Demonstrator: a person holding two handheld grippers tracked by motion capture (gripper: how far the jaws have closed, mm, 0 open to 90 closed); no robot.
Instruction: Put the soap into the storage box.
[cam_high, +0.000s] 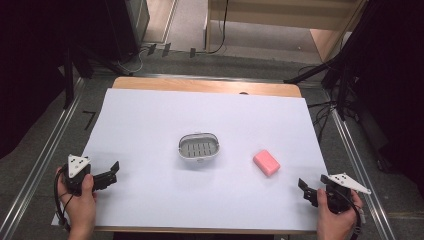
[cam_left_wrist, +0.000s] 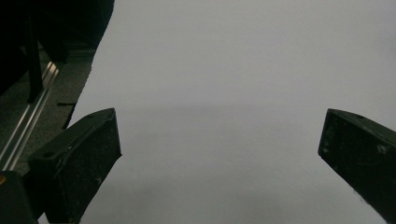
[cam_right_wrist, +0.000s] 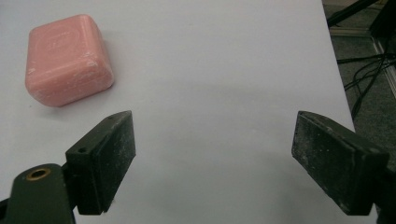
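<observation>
Soap: the pink soap (cam_high: 266, 162) lies flat on the white sheet (cam_high: 150, 120), to the right of the dish and apart from it. Nothing touches it.
Soap dish: the grey soap dish (cam_high: 199, 147) sits in the middle of the sheet, its slotted floor bare, so the soap could go in there.
Right gripper: the right gripper (cam_high: 306, 190) rests near the front right corner. Its jaws are wide apart and hold nothing. In the right gripper view the soap (cam_right_wrist: 67, 59) is ahead and off to one side, so I think this one will reach for it.
Left gripper: the left gripper (cam_high: 114, 173) waits at the front left, jaws apart over bare sheet, well away from the dish.
</observation>
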